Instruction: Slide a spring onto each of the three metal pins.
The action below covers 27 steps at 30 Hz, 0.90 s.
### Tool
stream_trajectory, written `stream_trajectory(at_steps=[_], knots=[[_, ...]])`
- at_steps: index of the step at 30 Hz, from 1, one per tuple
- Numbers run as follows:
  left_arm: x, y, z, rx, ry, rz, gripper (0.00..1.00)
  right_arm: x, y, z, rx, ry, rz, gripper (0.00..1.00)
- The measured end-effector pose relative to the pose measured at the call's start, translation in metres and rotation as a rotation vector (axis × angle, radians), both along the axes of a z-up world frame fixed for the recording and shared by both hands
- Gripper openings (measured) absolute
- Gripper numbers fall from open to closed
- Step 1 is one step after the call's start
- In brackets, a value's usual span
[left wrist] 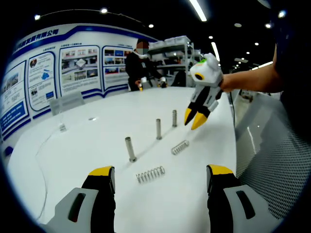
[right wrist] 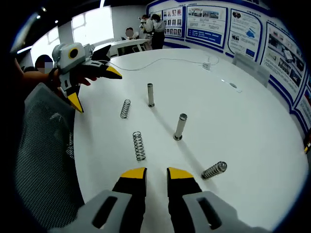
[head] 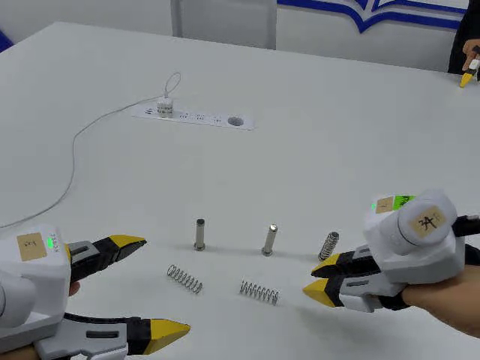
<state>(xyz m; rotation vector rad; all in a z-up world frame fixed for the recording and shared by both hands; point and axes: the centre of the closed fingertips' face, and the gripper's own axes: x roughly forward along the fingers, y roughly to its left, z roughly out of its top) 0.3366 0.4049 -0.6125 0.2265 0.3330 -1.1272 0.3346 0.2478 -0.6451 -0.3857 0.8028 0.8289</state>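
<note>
Two springs lie loose on the table [head: 337, 165]: the left spring [head: 184, 278] and the middle spring [head: 259, 292], both flat, just in front of the bare left pin [head: 199, 234] and the bare middle pin [head: 269, 240]. The third pin [head: 328, 245] appears already sleeved with a spring. My left gripper [head: 165, 285] is wide open and empty. My right gripper [head: 308, 281] shows a narrow gap and holds nothing, its tips just beside the third pin. Risks, as I judge them: brushing that free-standing pin would topple it, and a flat spring pinched off-centre could roll or skid away.

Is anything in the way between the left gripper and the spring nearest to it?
No, nothing visible. Just bare white table lies between the open jaws of the left gripper and that spring.
</note>
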Motion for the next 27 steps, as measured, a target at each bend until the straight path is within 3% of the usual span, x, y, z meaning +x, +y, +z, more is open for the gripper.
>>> stream_trajectory(at_steps=[13,22,27], knots=[[0.000,-0.002,0.002,-0.003,-0.003,0.001,0.79,0.008,0.049,0.000,-0.011,0.013,0.133,0.18],[0.000,-0.002,0.003,-0.002,-0.004,0.001,0.79,0.010,0.072,-0.013,-0.052,0.046,0.206,0.18],[-0.001,-0.002,0.003,-0.001,-0.004,0.002,0.79,0.013,0.075,-0.023,-0.102,0.062,0.222,0.17]])
